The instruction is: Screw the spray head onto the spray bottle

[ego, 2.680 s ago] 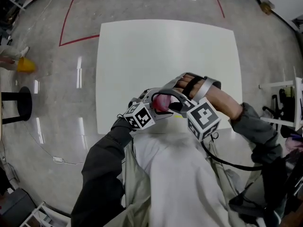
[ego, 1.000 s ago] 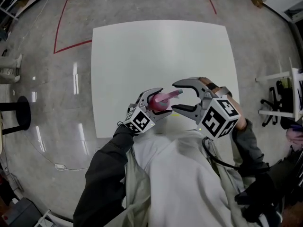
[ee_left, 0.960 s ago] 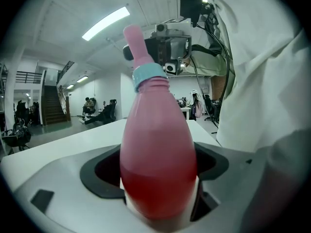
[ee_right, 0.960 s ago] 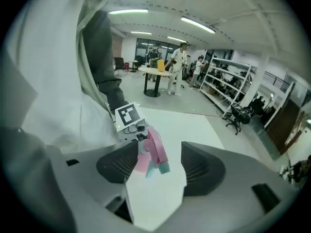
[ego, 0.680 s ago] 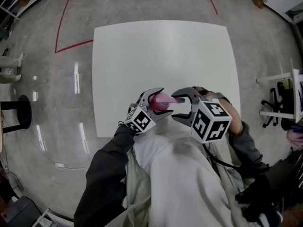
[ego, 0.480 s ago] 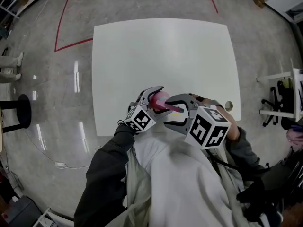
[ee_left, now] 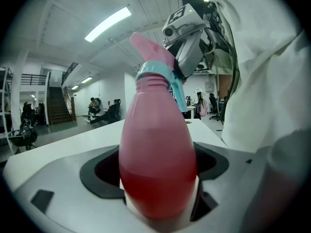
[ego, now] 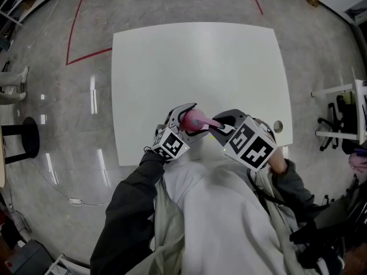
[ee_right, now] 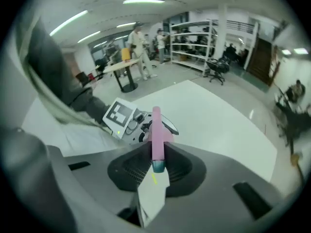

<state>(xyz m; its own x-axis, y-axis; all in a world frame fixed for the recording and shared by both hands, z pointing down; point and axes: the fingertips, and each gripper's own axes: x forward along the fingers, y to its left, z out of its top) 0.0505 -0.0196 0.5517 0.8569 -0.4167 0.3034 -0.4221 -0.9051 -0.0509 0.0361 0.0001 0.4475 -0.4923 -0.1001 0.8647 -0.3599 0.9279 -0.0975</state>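
Observation:
My left gripper (ego: pixel 186 114) is shut on a pink spray bottle (ego: pixel 191 121), which it holds over the near edge of the white table (ego: pixel 195 62). In the left gripper view the bottle (ee_left: pixel 158 164) fills the middle, its base clamped between the jaws. Its pink spray head (ee_left: pixel 151 46) sits on a teal collar (ee_left: pixel 156 73). My right gripper (ego: pixel 221 125) has just been closing, with the spray head (ego: pixel 209 122) between its jaws. In the right gripper view both pads press on the pink spray head (ee_right: pixel 157 130).
The person's pale torso and dark sleeve (ego: pixel 126 211) crowd the table's near edge. A black stool (ego: pixel 17 136) stands on the floor at left, by a red floor line (ego: pixel 74 22). In the right gripper view, people stand near shelving (ee_right: pixel 194 42) far behind.
The right gripper came in from the right, sank, rolled over and closed its wide jaws on the spray head. The left gripper and bottle stayed put.

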